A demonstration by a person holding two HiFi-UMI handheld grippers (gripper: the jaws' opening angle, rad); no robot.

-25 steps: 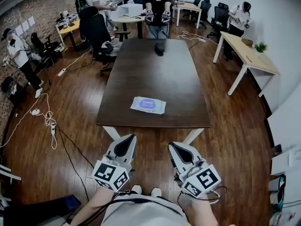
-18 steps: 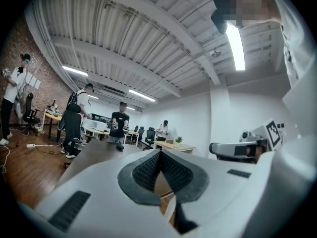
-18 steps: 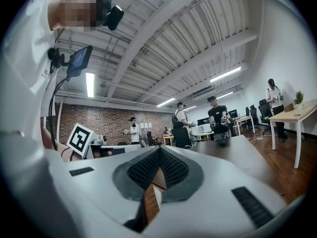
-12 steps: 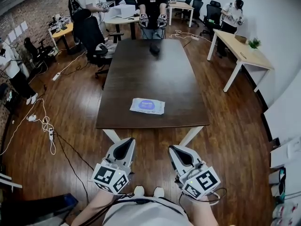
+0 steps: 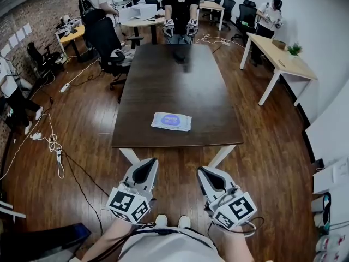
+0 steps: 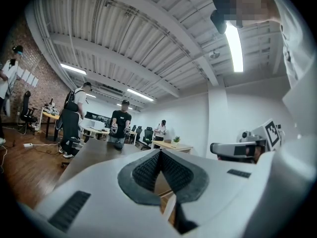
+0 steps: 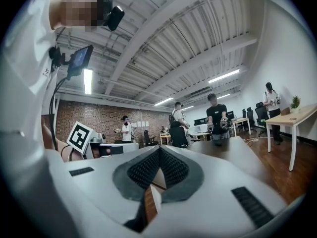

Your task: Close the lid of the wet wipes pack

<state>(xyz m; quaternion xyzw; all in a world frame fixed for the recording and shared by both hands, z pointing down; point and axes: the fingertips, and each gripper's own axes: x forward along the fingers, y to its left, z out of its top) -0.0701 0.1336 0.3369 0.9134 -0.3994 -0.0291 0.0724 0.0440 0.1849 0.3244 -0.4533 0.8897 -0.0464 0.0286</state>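
Dark table (image 5: 163, 81): wipes pack (image 5: 171, 121) near edge; person (image 5: 181, 4) opposite.

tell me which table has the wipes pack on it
The long dark table straight ahead; the wet wipes pack lies near its close end. The pale table at right lacks it.

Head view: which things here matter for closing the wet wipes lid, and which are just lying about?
For the job: wet wipes pack on the dark table; left gripper and right gripper, both shut, empty.
Lying about: dark object at the table's far end; potted plant on the side desk; floor cables.
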